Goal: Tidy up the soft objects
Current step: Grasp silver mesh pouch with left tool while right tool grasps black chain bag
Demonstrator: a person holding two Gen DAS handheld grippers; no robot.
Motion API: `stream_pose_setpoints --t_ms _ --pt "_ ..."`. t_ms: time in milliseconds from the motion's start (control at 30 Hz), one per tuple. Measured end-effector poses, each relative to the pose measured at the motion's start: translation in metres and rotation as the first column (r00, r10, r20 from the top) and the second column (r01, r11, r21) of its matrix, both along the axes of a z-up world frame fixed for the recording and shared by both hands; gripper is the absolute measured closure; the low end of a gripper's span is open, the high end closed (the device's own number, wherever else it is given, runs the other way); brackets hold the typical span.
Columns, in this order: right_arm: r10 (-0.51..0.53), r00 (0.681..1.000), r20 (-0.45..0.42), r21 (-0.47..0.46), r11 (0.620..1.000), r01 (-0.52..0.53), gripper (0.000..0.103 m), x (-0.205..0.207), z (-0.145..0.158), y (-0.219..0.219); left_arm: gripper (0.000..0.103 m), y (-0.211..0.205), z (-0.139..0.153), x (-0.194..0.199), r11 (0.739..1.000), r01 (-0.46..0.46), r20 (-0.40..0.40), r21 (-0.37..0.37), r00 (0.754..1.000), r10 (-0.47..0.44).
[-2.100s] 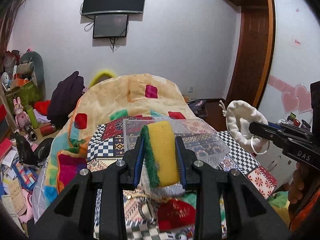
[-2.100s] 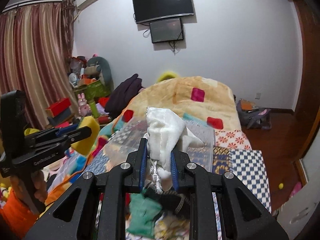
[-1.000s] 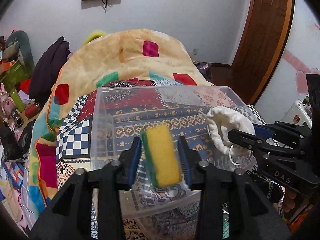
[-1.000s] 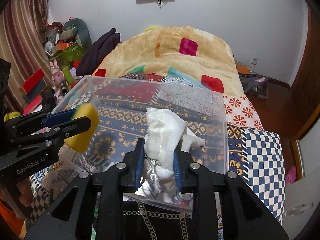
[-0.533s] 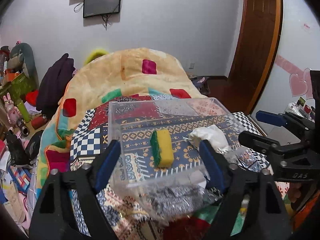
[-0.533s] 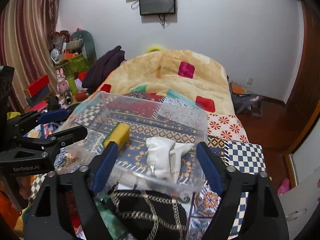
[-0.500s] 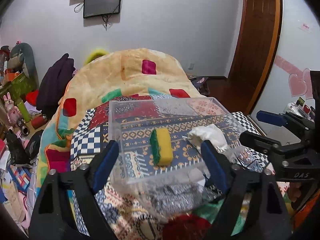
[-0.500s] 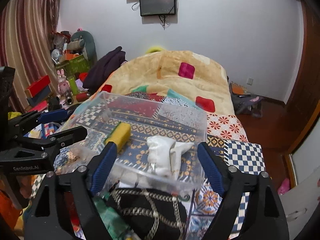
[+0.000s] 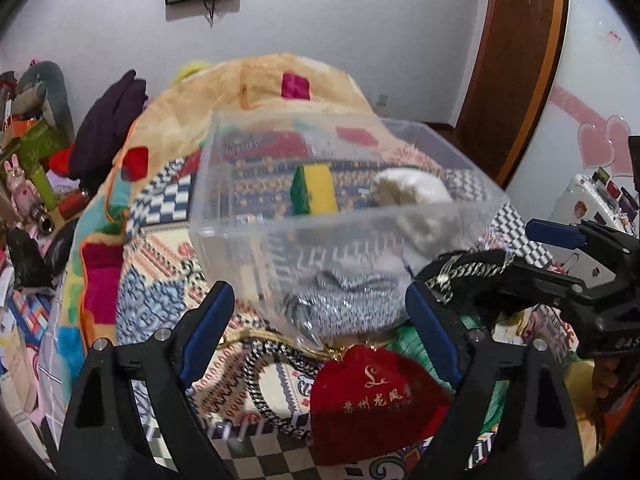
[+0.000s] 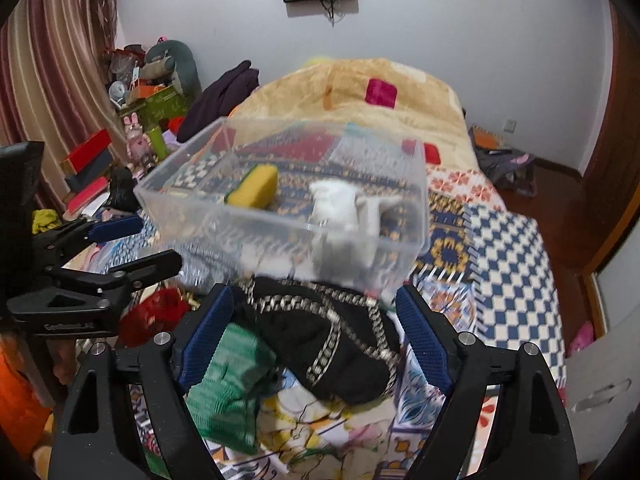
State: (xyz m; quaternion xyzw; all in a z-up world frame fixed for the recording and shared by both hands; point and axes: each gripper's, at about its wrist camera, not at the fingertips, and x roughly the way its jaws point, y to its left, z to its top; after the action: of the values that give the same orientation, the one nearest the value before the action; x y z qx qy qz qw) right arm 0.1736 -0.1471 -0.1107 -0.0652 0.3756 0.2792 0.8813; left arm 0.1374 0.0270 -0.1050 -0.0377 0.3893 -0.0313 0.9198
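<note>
Both tongs are wide open w/ nothing in them: left gripper (image 9: 316, 328) hangs over the red pouch (image 9: 376, 396), right gripper (image 10: 312, 340) straddles the black bag (image 10: 324, 344) w/ the green knit (image 10: 224, 388) just beside its left finger. Guessing those are next to grab. Black bag looks soft and floppy, light, w/ a metal chain strap that'll dangle and snag, so I'd pinch the fabric body in the middle, not the chain. Green knit is squishy, compresses to nothing, so take a fat fold. Red pouch is velvety w/ gold lettering and a gold cord, prob slippery-ish; grab the bulge below the neck. There's also something silvery/mesh (image 9: 344, 300) behind the pouch, too blurry through the plastic to say what. Further out, the clear bin (image 10: 420, 184) sits on the patterned bedspread (image 10: 512, 248), already holding the yellow-green sponge (image 10: 256, 192) and white drawstring bag (image 10: 340, 204), side by side, not touching afaict.
</note>
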Motion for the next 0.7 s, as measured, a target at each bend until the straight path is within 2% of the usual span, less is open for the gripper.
stream_pose_setpoints --t_ms 100,133,200,267,367,433,533,633,700 --pt "0.005 1.0 -0.015 -0.004 1.0 -0.005 0.03 0.0 -0.007 0.0 0.018 -0.005 -0.007 0.004 1.0 0.001 -0.016 0.005 1.0 -0.001" --pt "0.008 1.0 -0.026 0.0 1.0 -0.008 0.036 0.0 -0.009 -0.001 0.021 -0.006 -0.009 0.005 1.0 0.004 -0.019 0.004 1.0 -0.004" --pt "0.014 0.999 -0.05 0.015 1.0 -0.013 0.04 0.001 -0.012 -0.002 0.026 -0.008 -0.012 0.008 1.0 0.012 -0.032 -0.005 0.999 -0.012" --pt "0.02 0.998 -0.065 0.017 1.0 -0.019 0.054 0.001 -0.015 -0.002 0.03 -0.009 -0.015 0.01 1.0 0.014 -0.04 -0.008 0.999 -0.014" --pt "0.038 0.996 -0.083 0.015 0.999 -0.036 0.067 -0.002 -0.02 0.0 0.04 -0.01 -0.019 0.012 1.0 0.021 -0.051 -0.008 0.998 -0.021" --pt "0.039 0.996 -0.077 0.009 0.999 -0.038 0.071 -0.005 -0.021 0.0 0.042 -0.01 -0.02 0.011 1.0 0.023 -0.052 -0.005 0.998 -0.023" --pt "0.046 0.996 -0.075 0.007 0.999 -0.046 0.08 -0.008 -0.021 0.0 0.053 -0.011 -0.021 0.008 1.0 0.026 -0.05 0.003 0.998 -0.026" --pt "0.037 0.998 -0.052 0.004 0.999 -0.037 0.082 -0.013 -0.019 -0.002 0.066 -0.008 -0.021 0.005 1.0 0.026 -0.046 0.005 0.999 -0.025" --pt "0.035 0.999 -0.037 0.009 0.999 -0.035 0.083 -0.015 -0.014 -0.004 0.069 -0.006 -0.021 0.002 1.0 0.028 -0.044 -0.002 0.999 -0.028"
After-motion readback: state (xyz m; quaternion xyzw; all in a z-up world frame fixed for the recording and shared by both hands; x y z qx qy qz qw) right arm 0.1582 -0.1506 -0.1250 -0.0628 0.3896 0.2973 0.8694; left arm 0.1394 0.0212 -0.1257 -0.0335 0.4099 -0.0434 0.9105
